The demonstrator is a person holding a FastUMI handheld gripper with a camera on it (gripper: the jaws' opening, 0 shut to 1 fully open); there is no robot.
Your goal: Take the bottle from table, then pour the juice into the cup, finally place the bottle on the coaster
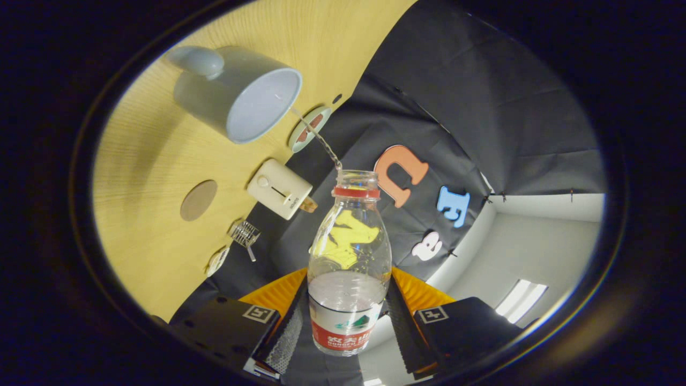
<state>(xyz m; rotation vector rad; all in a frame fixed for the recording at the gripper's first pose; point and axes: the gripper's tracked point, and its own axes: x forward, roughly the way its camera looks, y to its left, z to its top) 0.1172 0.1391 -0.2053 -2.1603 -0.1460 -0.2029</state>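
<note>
Pour in progress. The gripper [347, 316] has both fingers clenched on the lower body of the bottle [349, 268], which sits between them, uncapped and tipped over toward the table [144, 225]. A thin stream [316, 134] runs from the bottle's mouth to the rim of the cup [238, 91]; how much has landed inside cannot be told. The bottle appears about half full. Pickup is judged complete, pouring under way. Outstanding: righting the bottle and setting it on the coaster [198, 200], a bare round disc near the cup. A white box [278, 188] lies beside the coaster.
</note>
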